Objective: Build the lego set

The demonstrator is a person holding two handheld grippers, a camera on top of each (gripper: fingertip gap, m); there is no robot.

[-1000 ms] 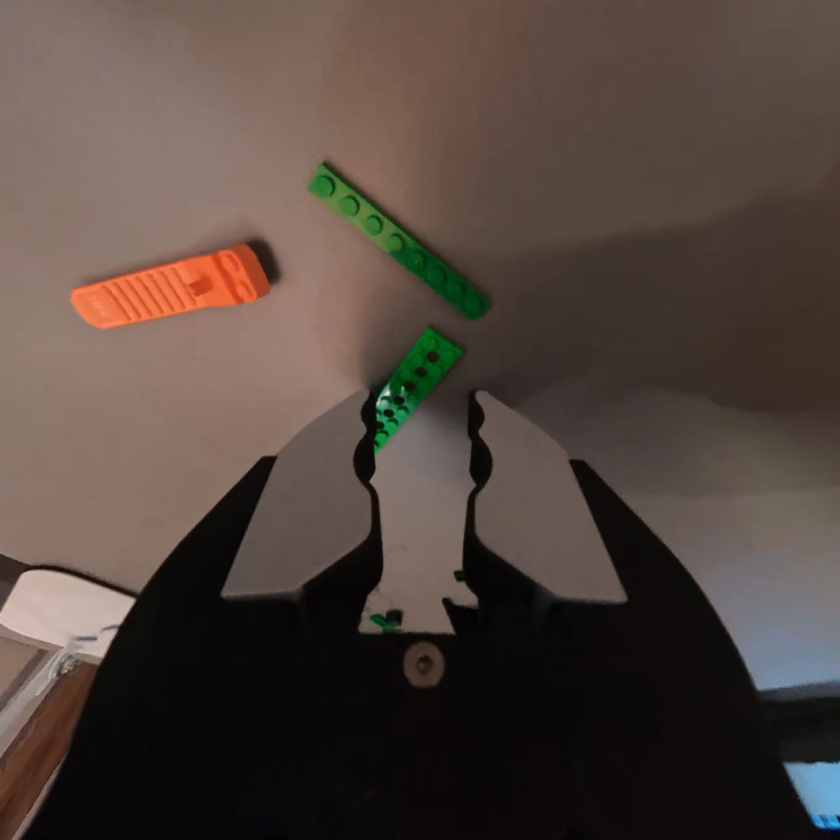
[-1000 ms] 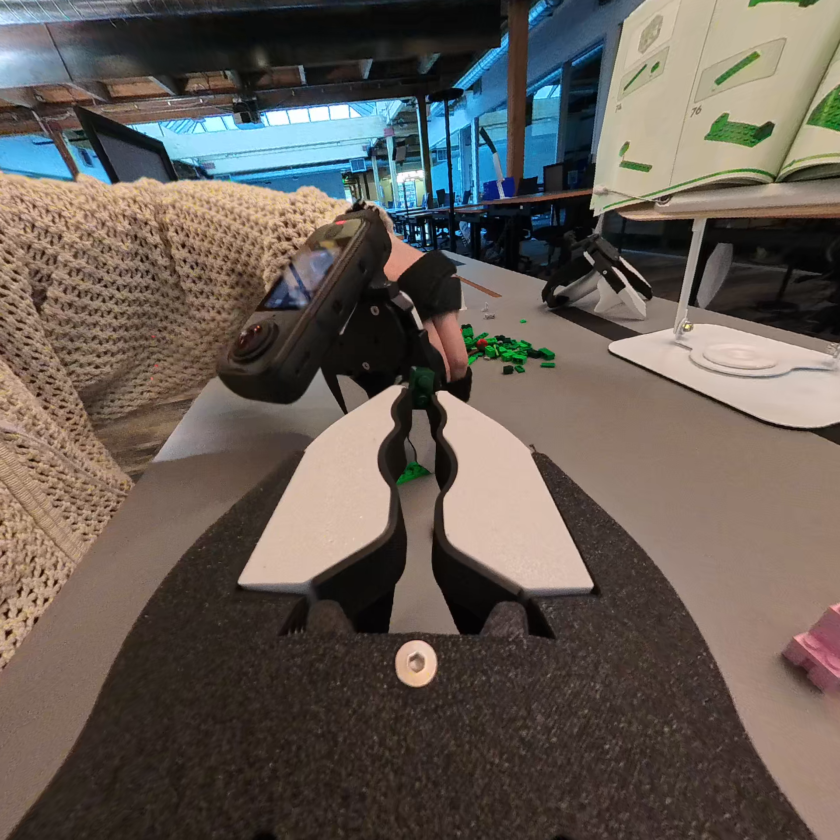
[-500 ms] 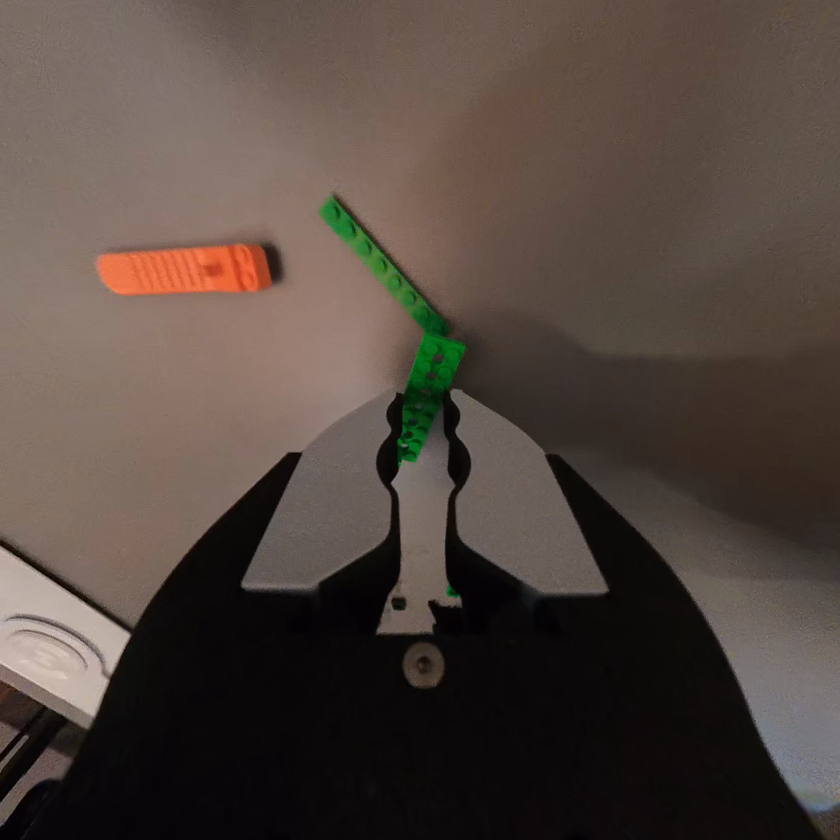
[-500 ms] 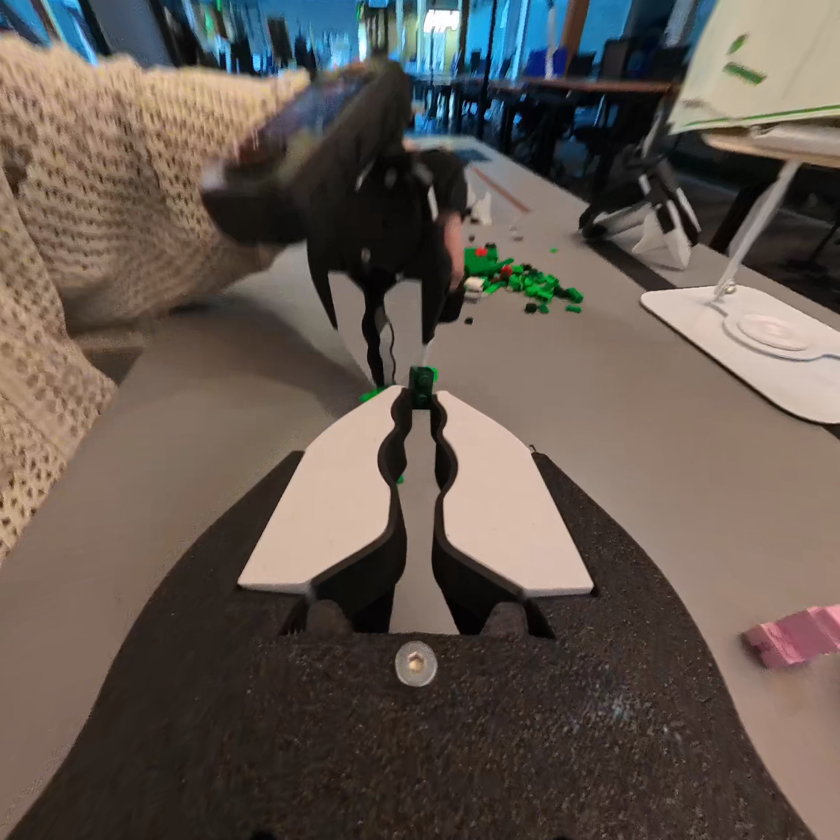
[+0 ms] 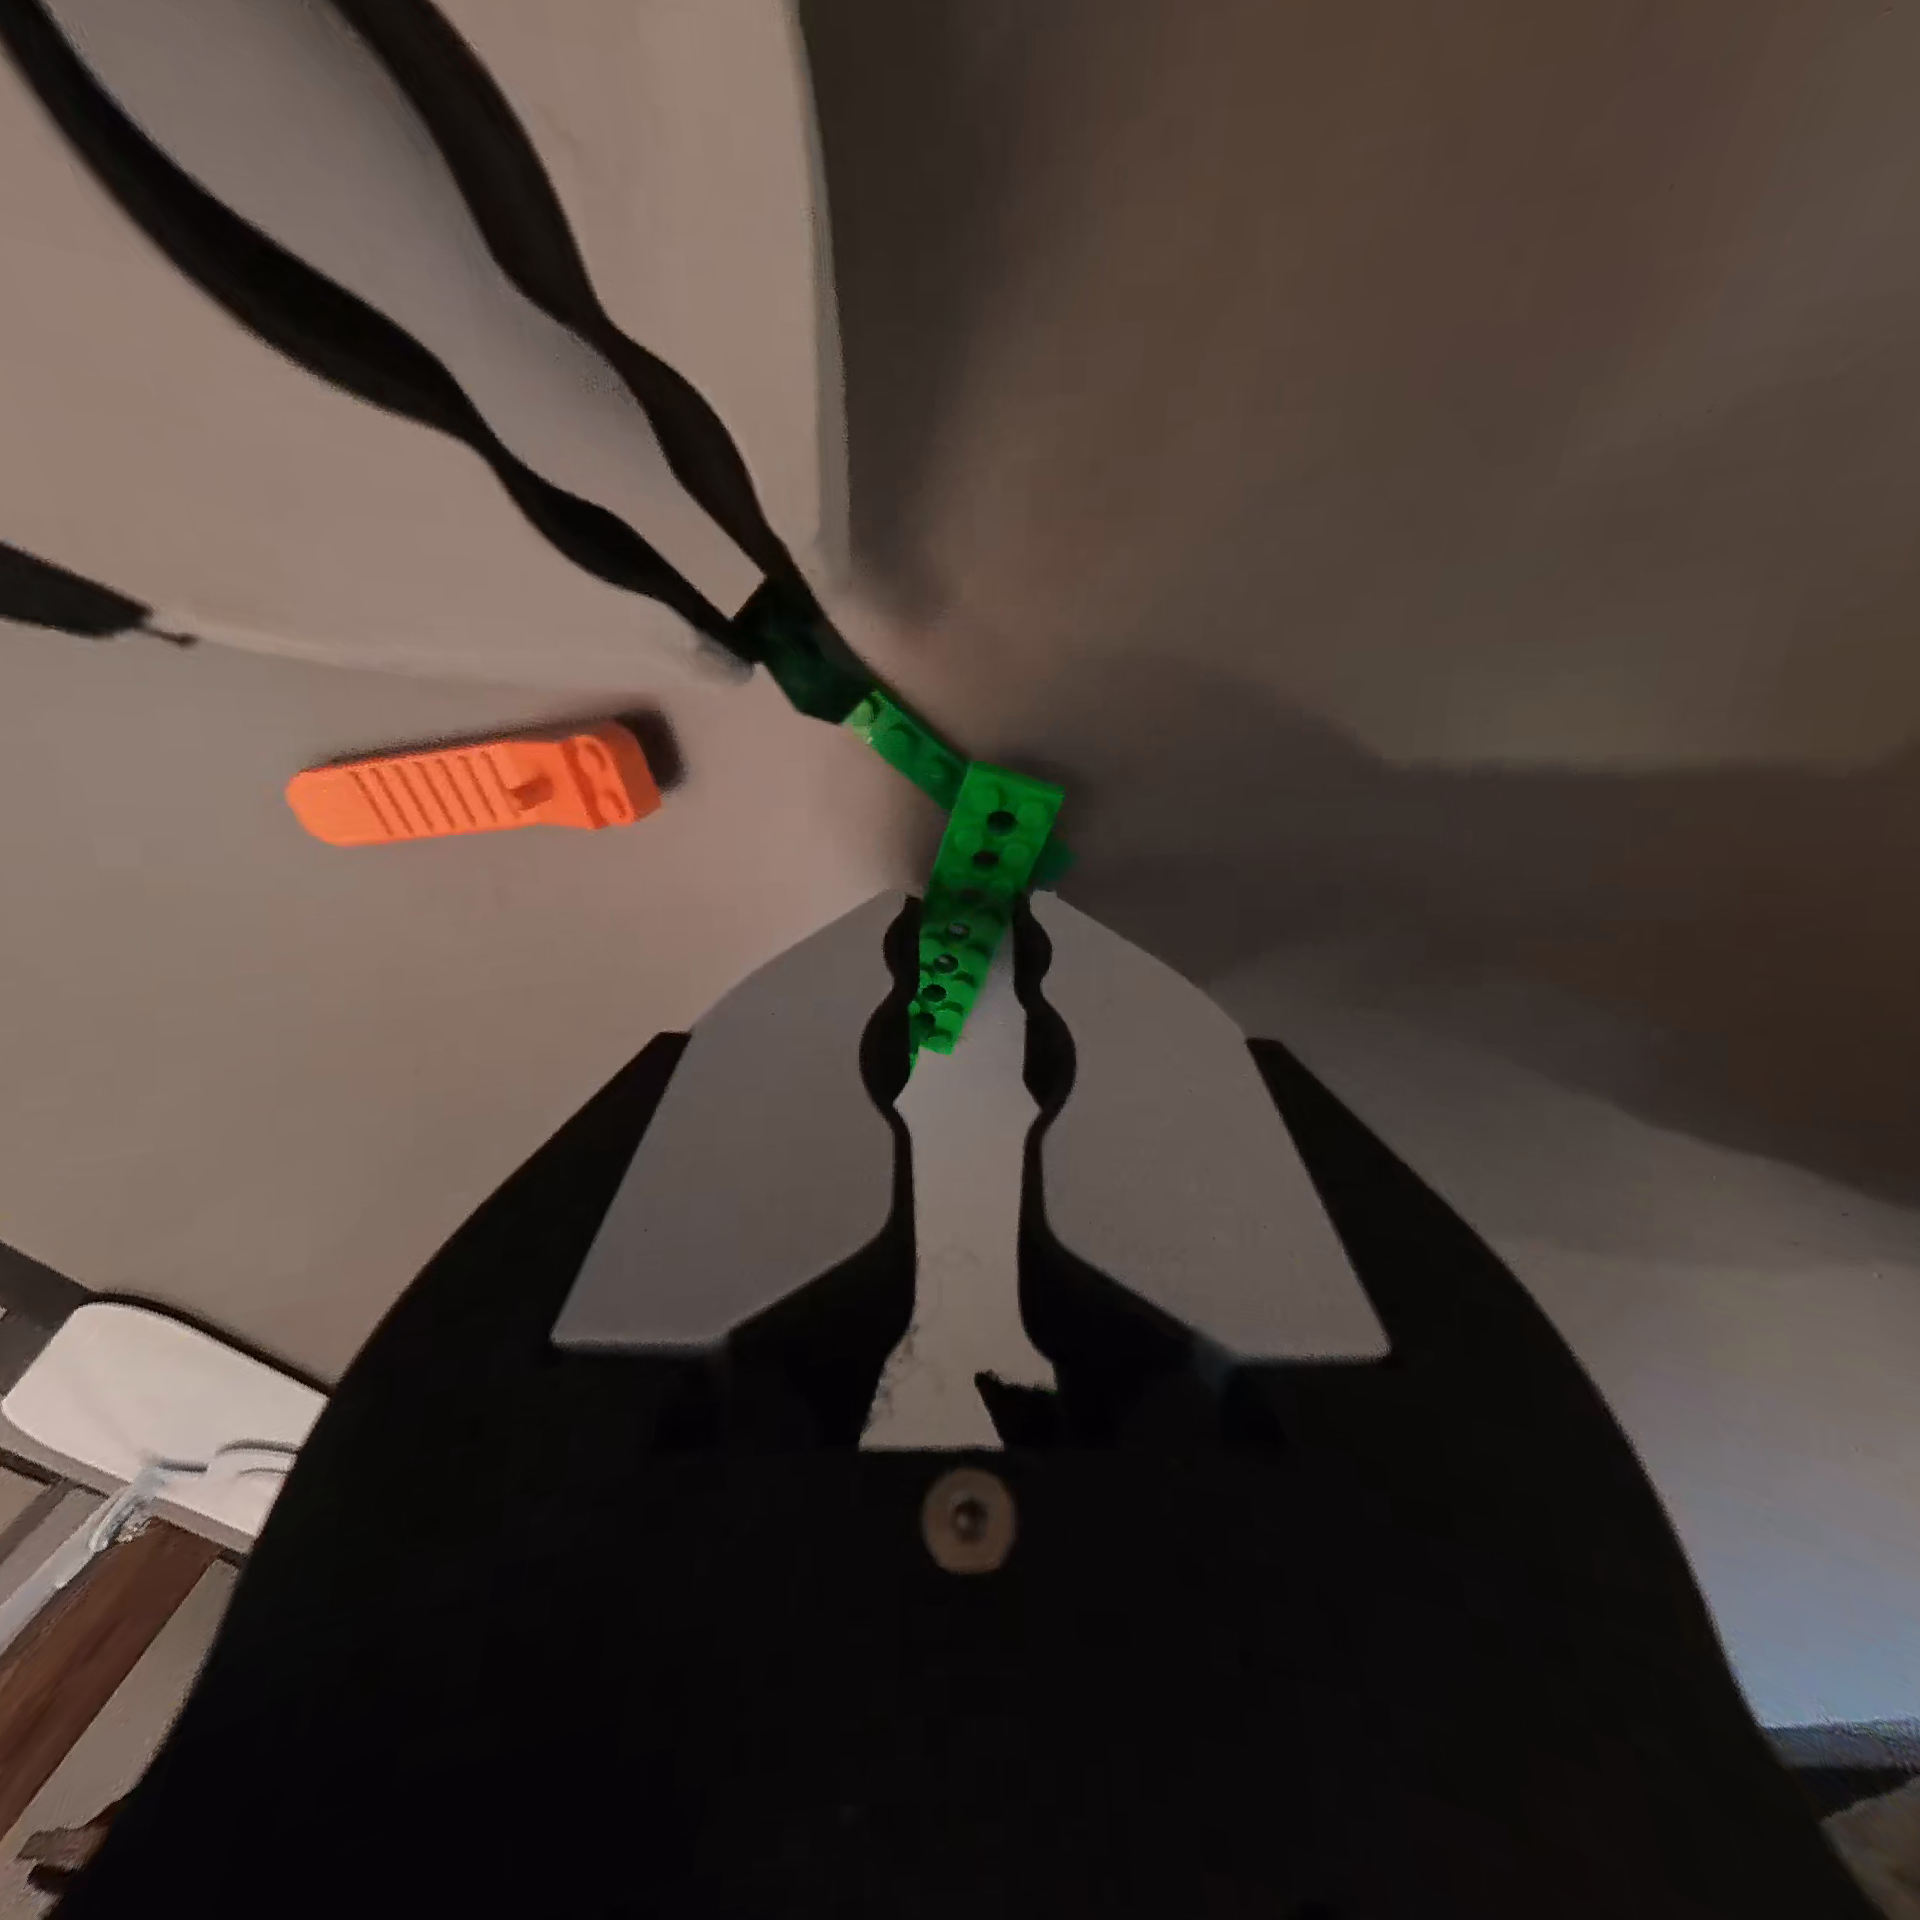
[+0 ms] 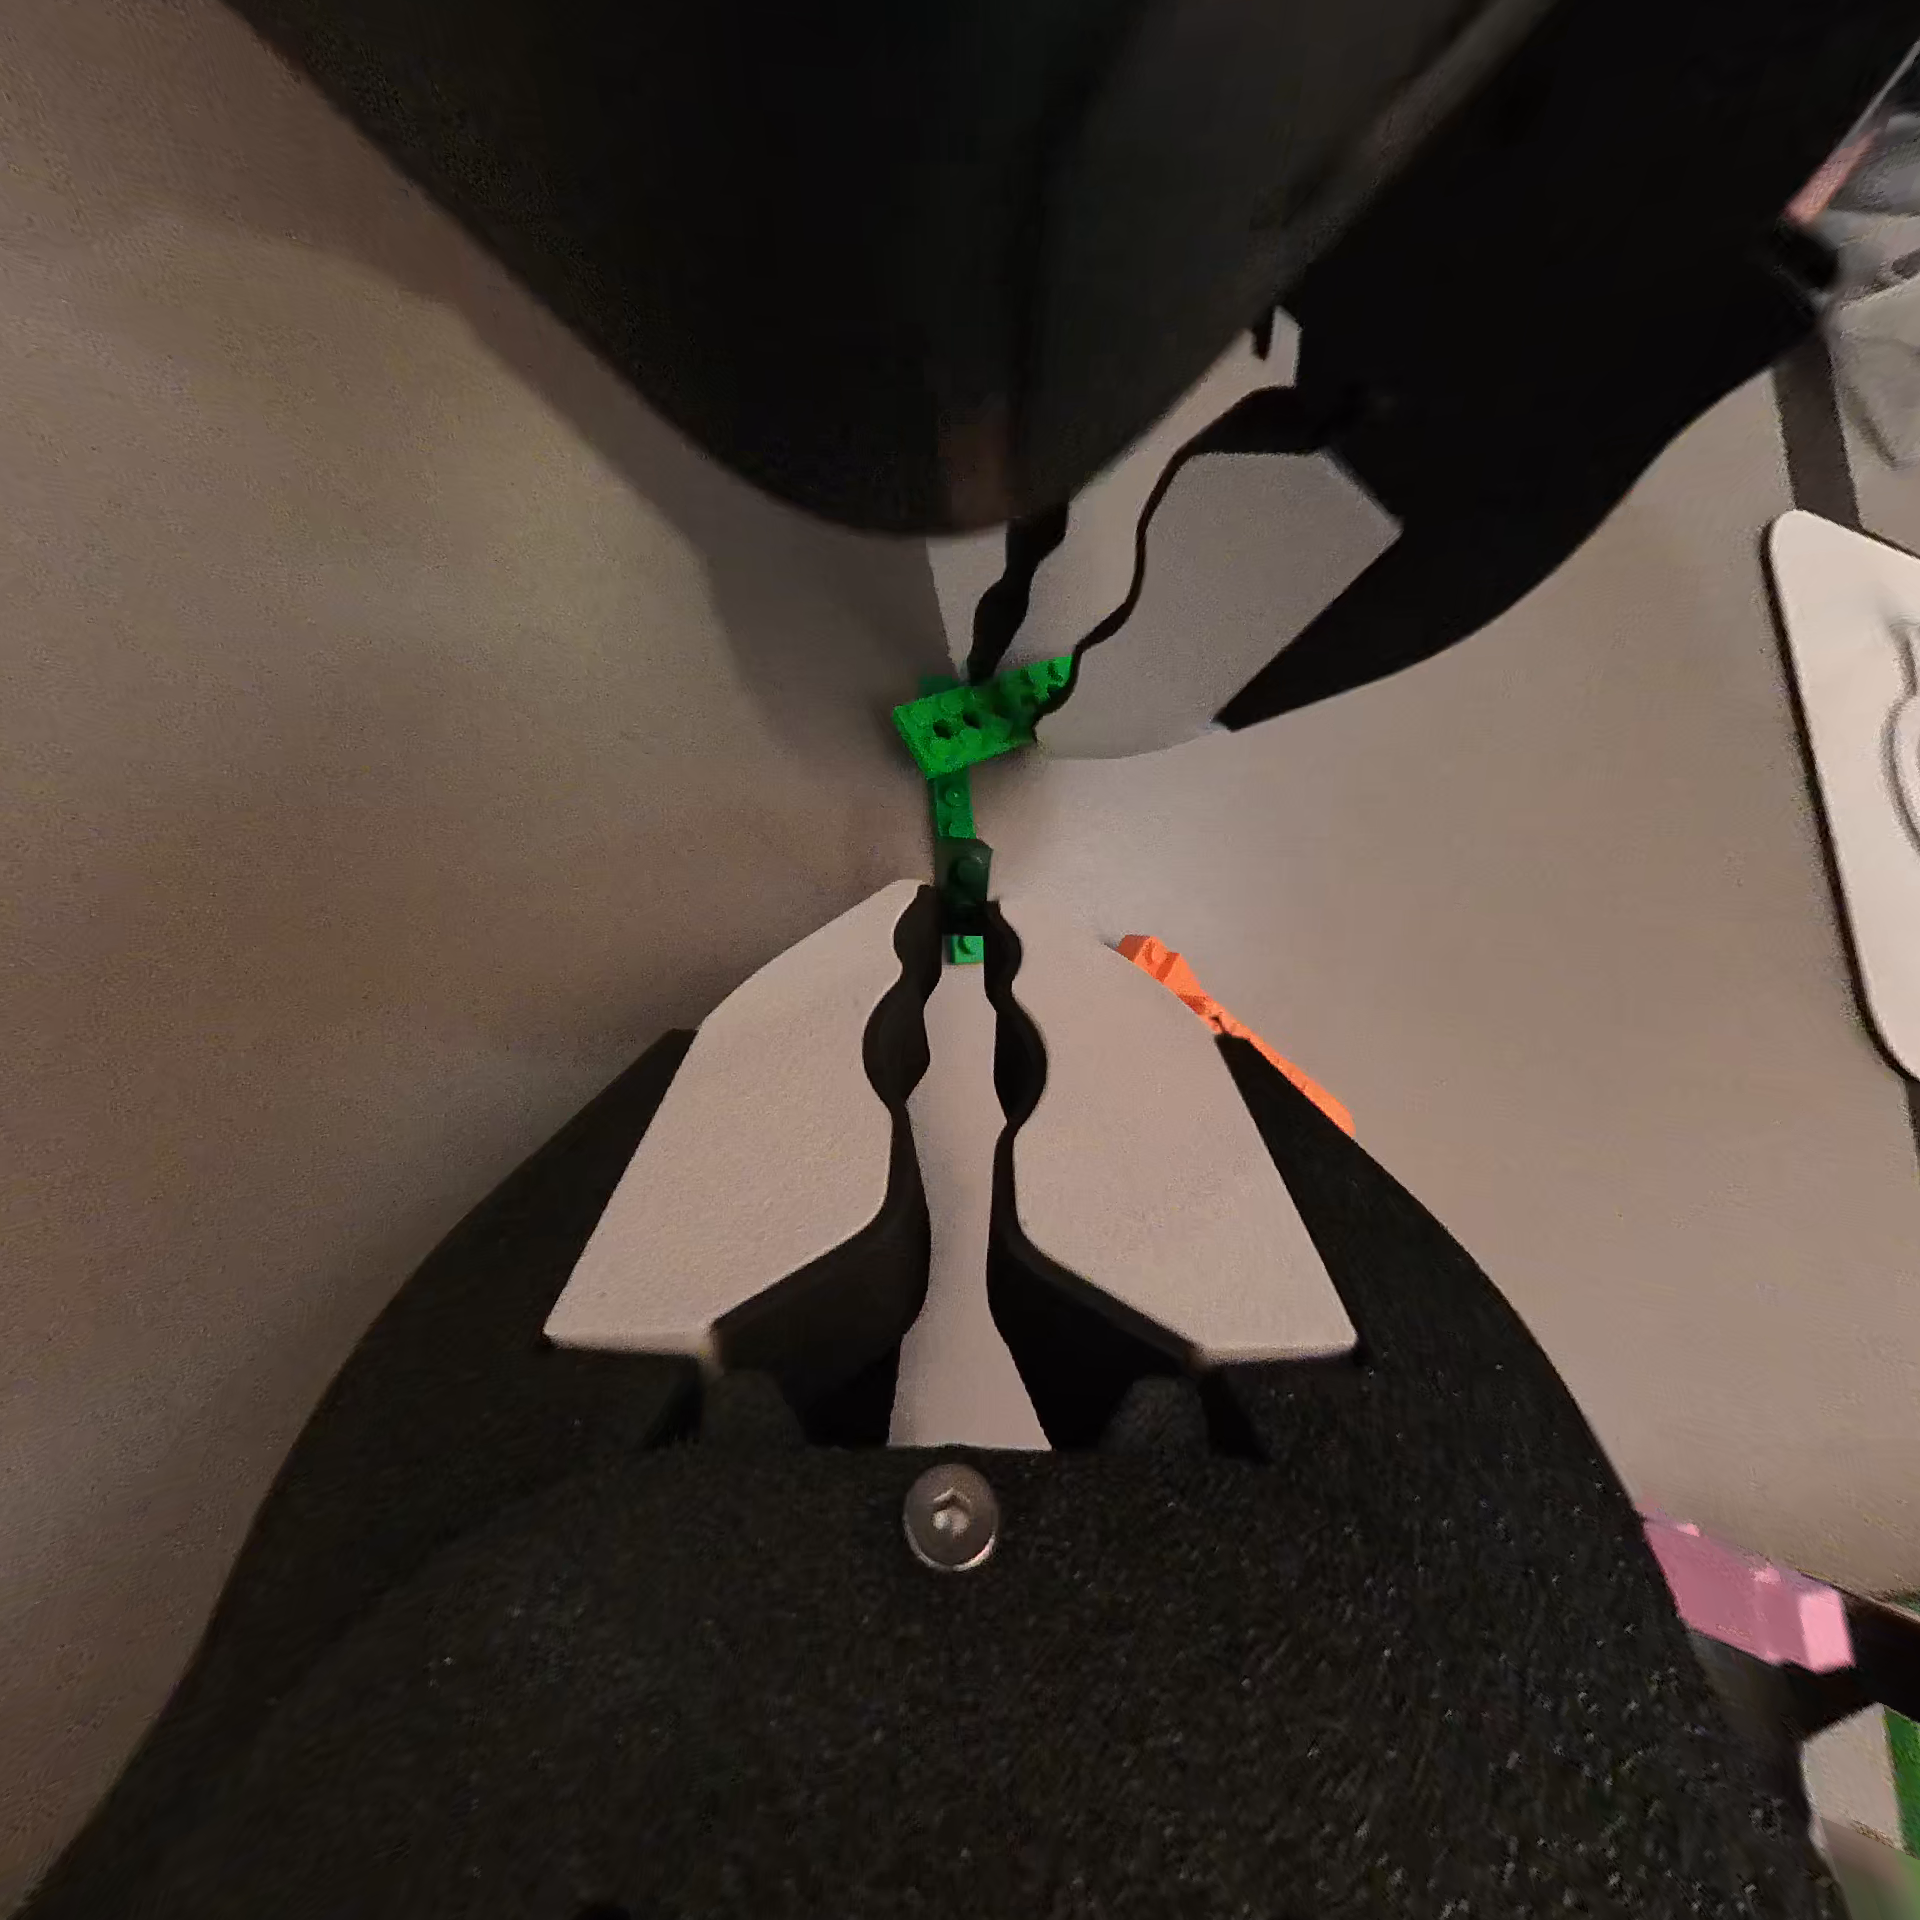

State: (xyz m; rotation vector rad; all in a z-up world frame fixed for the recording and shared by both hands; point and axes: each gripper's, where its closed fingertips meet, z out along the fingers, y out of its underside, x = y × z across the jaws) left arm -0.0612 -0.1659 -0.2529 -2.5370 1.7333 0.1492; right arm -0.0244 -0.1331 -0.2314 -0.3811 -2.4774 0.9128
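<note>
Joining plates now. My left gripper (image 5: 966, 914) pinches wide green plate (image 5: 982, 883) by its long edges, far end lapped over narrow green strip (image 5: 904, 743) on grey table (image 5: 312, 1039). My right gripper (image 6: 961, 914) clamps small dark green piece (image 6: 966, 873) at strip's other end. Orange separator (image 5: 478, 795) lies apart, unused. Judging next move: align studs, press wide plate down square; strip may pivot if I push off-centre.

The holed plate (image 5: 989, 871) lies across one end of the long plate (image 5: 902, 744), separator tool (image 5: 473, 794) off left.
</note>
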